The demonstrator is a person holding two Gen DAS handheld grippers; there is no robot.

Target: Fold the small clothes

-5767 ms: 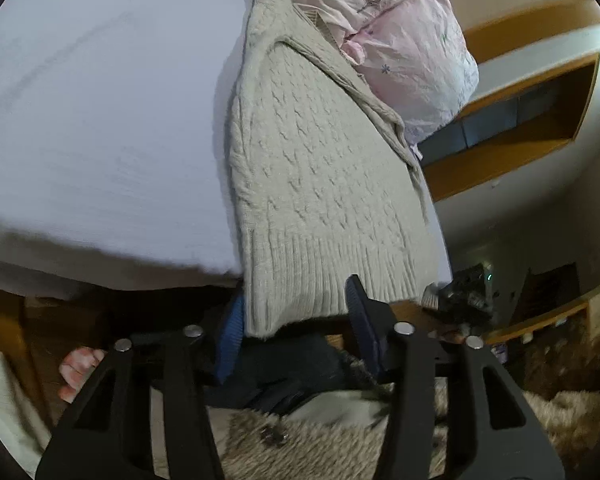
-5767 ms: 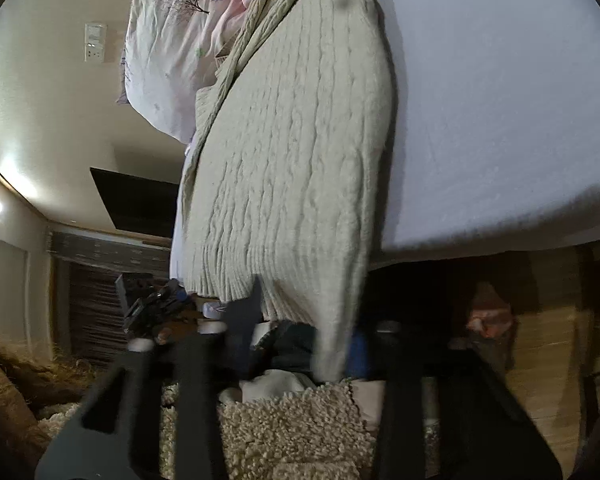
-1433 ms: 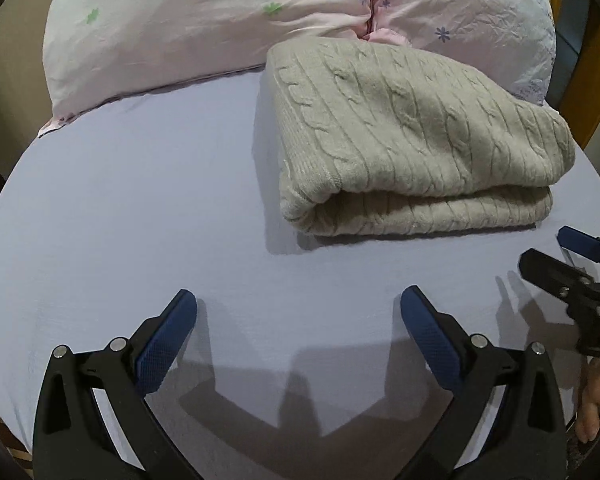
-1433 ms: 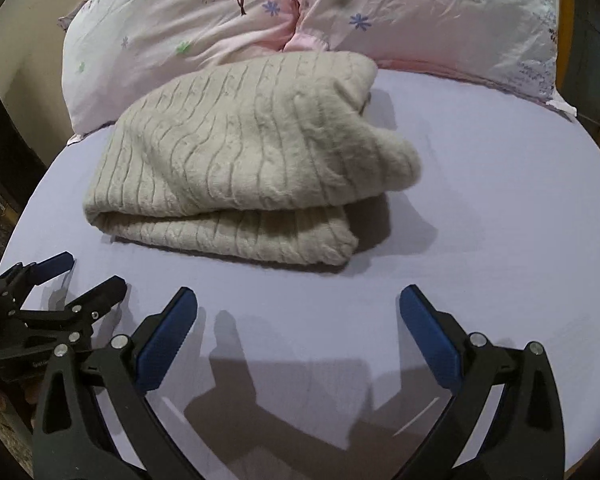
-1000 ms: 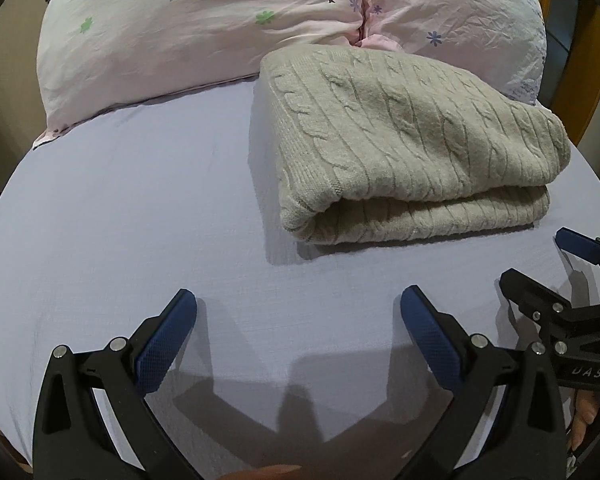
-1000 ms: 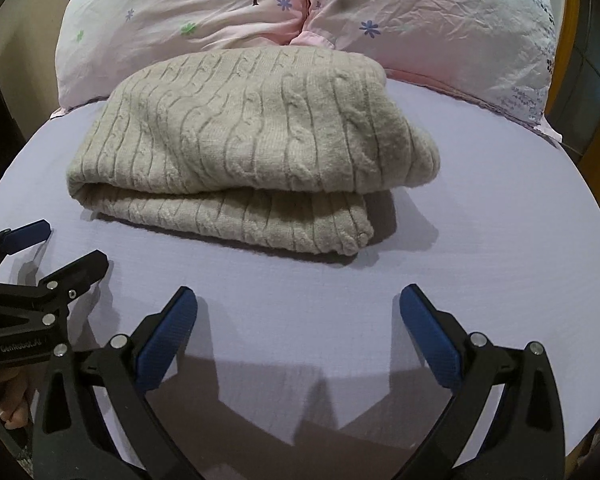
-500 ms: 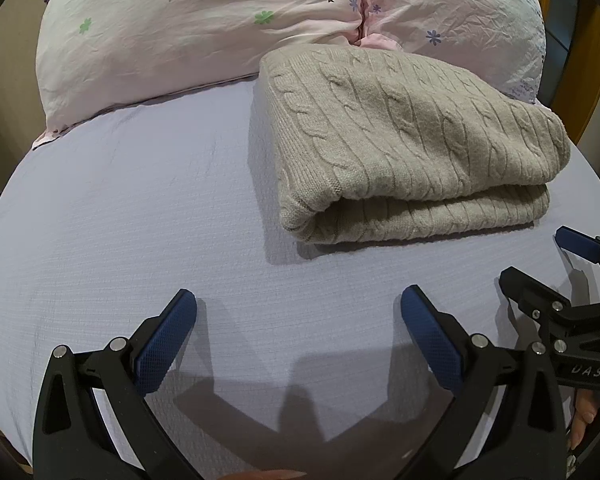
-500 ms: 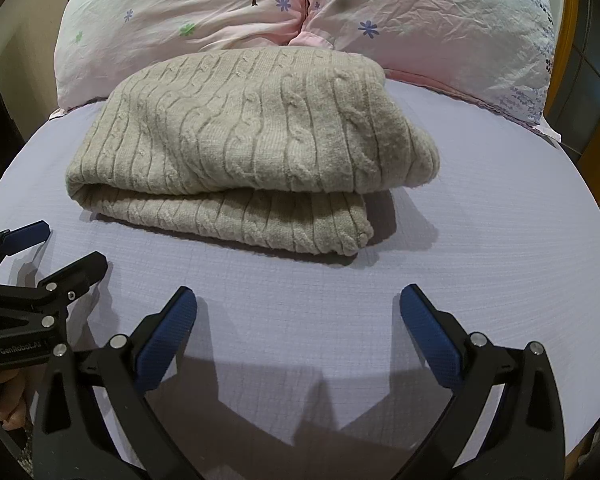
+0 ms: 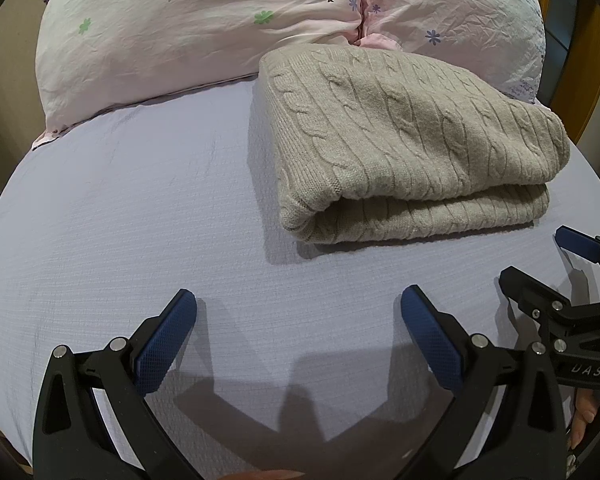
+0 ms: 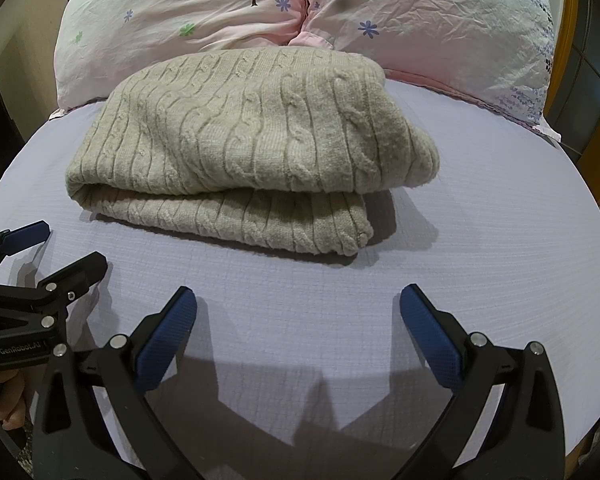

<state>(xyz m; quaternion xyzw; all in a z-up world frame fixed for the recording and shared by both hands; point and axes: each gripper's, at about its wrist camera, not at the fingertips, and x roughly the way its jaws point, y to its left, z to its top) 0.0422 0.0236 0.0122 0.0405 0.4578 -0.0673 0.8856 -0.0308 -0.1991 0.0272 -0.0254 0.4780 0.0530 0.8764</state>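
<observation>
A bedroom: bed sheet point(image 9: 140, 220), floral pillows point(image 9: 220, 20)

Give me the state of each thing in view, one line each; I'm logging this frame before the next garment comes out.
Cable-knit sweater: folded in half, lying flat on the sheet, touched by neither gripper.
Left gripper: open, empty, just short of the sweater.
Right gripper: open, empty, just short of the sweater.
Pillows: two side by side behind the sweater, cases creased.
Bed sheet: spread smooth.
</observation>
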